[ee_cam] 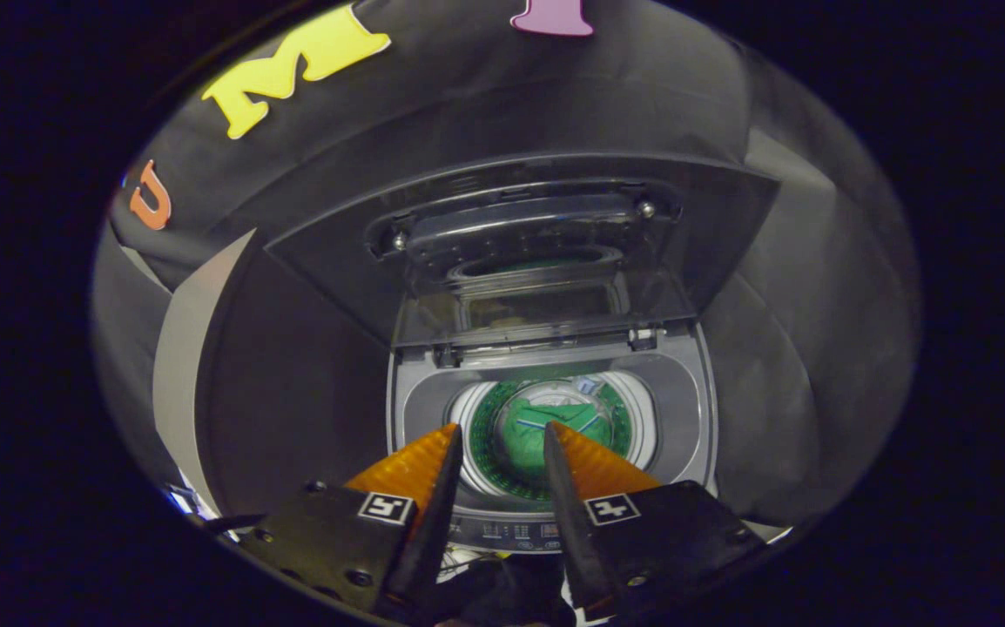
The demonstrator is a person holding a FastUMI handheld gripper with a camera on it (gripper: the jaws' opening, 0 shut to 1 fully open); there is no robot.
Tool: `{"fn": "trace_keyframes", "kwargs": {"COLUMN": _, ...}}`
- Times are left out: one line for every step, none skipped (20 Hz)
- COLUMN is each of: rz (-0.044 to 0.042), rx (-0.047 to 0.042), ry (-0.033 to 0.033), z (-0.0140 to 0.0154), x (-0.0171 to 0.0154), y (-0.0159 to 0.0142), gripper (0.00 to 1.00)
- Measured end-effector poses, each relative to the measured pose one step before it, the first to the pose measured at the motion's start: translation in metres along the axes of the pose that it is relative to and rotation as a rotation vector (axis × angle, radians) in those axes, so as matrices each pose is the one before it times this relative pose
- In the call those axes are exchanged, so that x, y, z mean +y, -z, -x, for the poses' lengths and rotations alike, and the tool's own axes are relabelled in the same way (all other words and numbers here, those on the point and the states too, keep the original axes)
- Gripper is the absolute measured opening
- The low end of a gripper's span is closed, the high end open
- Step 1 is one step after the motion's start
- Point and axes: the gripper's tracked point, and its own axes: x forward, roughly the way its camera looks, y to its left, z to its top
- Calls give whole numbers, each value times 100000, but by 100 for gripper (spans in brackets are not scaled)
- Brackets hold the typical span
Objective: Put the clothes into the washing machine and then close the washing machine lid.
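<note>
Clothes are already in the washing machine: a green garment with a pale stripe lies at the bottom of the drum, roughly centred inside the round opening. So step one looks done, as far as I can judge; can't tell whether more garments are waiting outside the machine. Lid is not yet closed, it stands raised at the back edge of the machine top, underside facing forward. Gripper hovers above the front edge, near the control panel. Its fingers are parted by a moderate gap and hold nothing; the garment shows through the gap, well below them. What's left: reach to the lid's upper edge and swing it down over the opening.
</note>
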Motion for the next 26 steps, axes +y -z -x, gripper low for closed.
{"fn": "trace_keyframes", "kwargs": {"rz": 573, "rx": -1494, "ry": 1140, "z": 424, "x": -81, "y": -435, "gripper": 61}}
{"fn": "trace_keyframes", "kwargs": {"rz": 341, "rx": -2049, "ry": 1061, "z": 446, "x": -71, "y": -595, "gripper": 61}}
{"fn": "trace_keyframes", "kwargs": {"rz": 750, "rx": -1812, "ry": 516, "z": 502, "x": 132, "y": -656, "gripper": 61}}
{"fn": "trace_keyframes", "kwargs": {"rz": 511, "rx": -1757, "ry": 9, "z": 656, "x": 304, "y": -690, "gripper": 61}}
{"fn": "trace_keyframes", "kwargs": {"rz": 451, "rx": -1879, "ry": -396, "z": 506, "x": 259, "y": -844, "gripper": 61}}
{"fn": "trace_keyframes", "kwargs": {"rz": 331, "rx": -1977, "ry": -668, "z": 662, "x": 309, "y": -860, "gripper": 61}}
{"fn": "trace_keyframes", "kwargs": {"rz": 382, "rx": -2283, "ry": -849, "z": 549, "x": 404, "y": -1020, "gripper": 61}}
{"fn": "trace_keyframes", "kwargs": {"rz": 648, "rx": -2325, "ry": -614, "z": 451, "x": 288, "y": -1002, "gripper": 61}}
{"fn": "trace_keyframes", "kwargs": {"rz": 883, "rx": -2645, "ry": -508, "z": 380, "x": 382, "y": -1143, "gripper": 61}}
{"fn": "trace_keyframes", "kwargs": {"rz": 949, "rx": -2893, "ry": -434, "z": 272, "x": 304, "y": -1228, "gripper": 61}}
{"fn": "trace_keyframes", "kwargs": {"rz": 1075, "rx": -2742, "ry": -326, "z": 124, "x": 241, "y": -1316, "gripper": 61}}
{"fn": "trace_keyframes", "kwargs": {"rz": 681, "rx": -2301, "ry": -346, "z": -11, "x": 213, "y": -1108, "gripper": 61}}
{"fn": "trace_keyframes", "kwargs": {"rz": 272, "rx": -1519, "ry": -721, "z": -113, "x": 336, "y": -1054, "gripper": 61}}
{"fn": "trace_keyframes", "kwargs": {"rz": -262, "rx": -1530, "ry": -1014, "z": -82, "x": 302, "y": -856, "gripper": 62}}
{"fn": "trace_keyframes", "kwargs": {"rz": -208, "rx": -1667, "ry": -769, "z": -264, "x": 223, "y": -1065, "gripper": 62}}
{"fn": "trace_keyframes", "kwargs": {"rz": 144, "rx": -1547, "ry": -145, "z": -450, "x": 135, "y": -829, "gripper": 62}}
{"fn": "trace_keyframes", "kwargs": {"rz": 162, "rx": -1559, "ry": 515, "z": -621, "x": -86, "y": -909, "gripper": 62}}
{"fn": "trace_keyframes", "kwargs": {"rz": 297, "rx": -1685, "ry": 245, "z": -652, "x": -143, "y": -990, "gripper": 62}}
{"fn": "trace_keyframes", "kwargs": {"rz": 294, "rx": -1603, "ry": 250, "z": -706, "x": 2, "y": -738, "gripper": 62}}
{"fn": "trace_keyframes", "kwargs": {"rz": 428, "rx": -1207, "ry": -89, "z": -901, "x": 98, "y": -507, "gripper": 62}}
{"fn": "trace_keyframes", "kwargs": {"rz": -57, "rx": -611, "ry": -688, "z": -778, "x": 128, "y": -386, "gripper": 62}}
{"fn": "trace_keyframes", "kwargs": {"rz": -593, "rx": 83, "ry": -473, "z": -536, "x": 33, "y": -110, "gripper": 62}}
{"fn": "trace_keyframes", "kwargs": {"rz": -899, "rx": 61, "ry": -1210, "z": -491, "x": 144, "y": -113, "gripper": 62}}
{"fn": "trace_keyframes", "kwargs": {"rz": -712, "rx": 486, "ry": -549, "z": -846, "x": 70, "y": 111, "gripper": 62}}
{"fn": "trace_keyframes", "kwargs": {"rz": -517, "rx": 828, "ry": 219, "z": -832, "x": -182, "y": 220, "gripper": 62}}
{"fn": "trace_keyframes", "kwargs": {"rz": 174, "rx": 1883, "ry": 1323, "z": -1062, "x": -208, "y": 419, "gripper": 62}}
